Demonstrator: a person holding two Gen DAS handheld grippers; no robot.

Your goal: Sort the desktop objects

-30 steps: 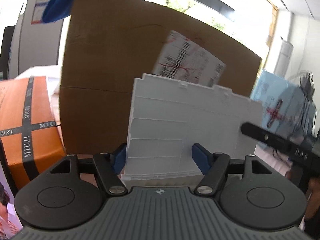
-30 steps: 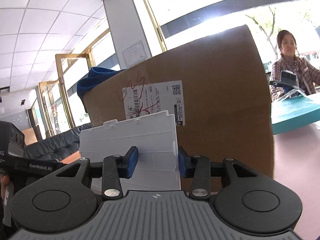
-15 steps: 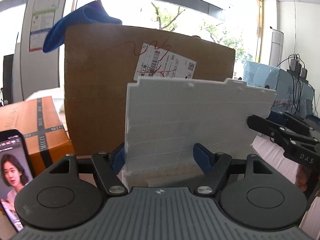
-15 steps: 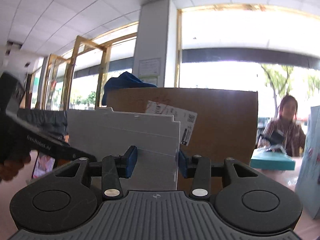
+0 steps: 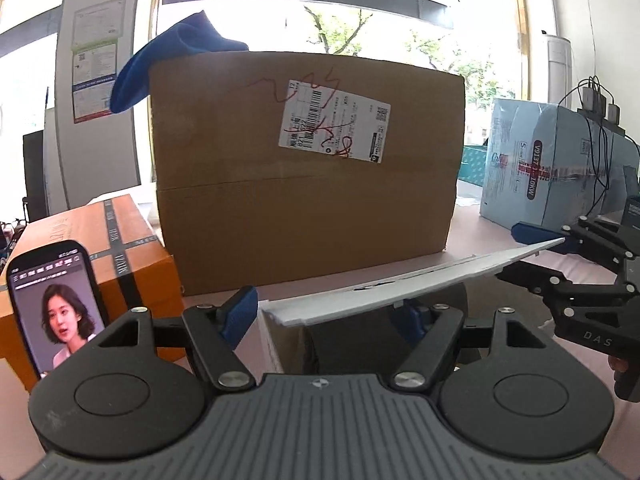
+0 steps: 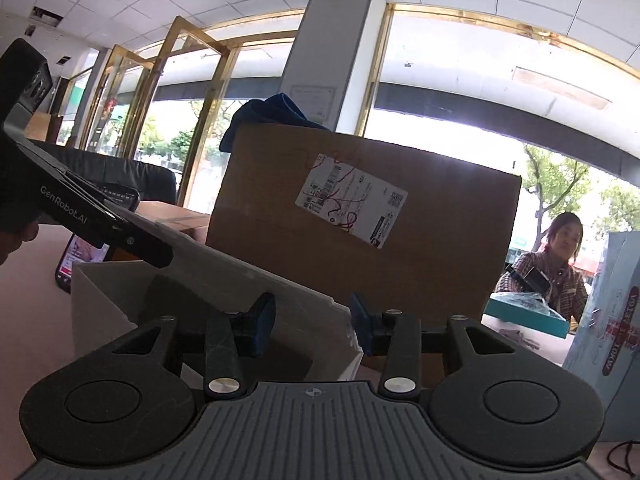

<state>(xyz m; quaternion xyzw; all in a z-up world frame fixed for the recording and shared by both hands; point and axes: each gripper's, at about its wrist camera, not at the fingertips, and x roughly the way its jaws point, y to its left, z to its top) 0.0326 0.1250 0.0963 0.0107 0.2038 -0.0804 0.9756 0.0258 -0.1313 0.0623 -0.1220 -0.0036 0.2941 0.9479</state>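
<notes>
white panel (image 5: 400, 286) flat between both grippers' fingers

Your white ribbed panel (image 5: 404, 282) is a thin, flat plastic sheet with moulded lines across it and small notches along one edge. It lies nearly level, tilted up toward the right end, in front of the big cardboard box (image 5: 308, 172) and lower than the box's shipping label. Under it sits the white open bin (image 6: 120, 292), also in front of that box; you can see its pale walls and dark inside. The panel (image 6: 256, 280) slopes across the bin's open top; whether it touches the rim is unclear.
</notes>
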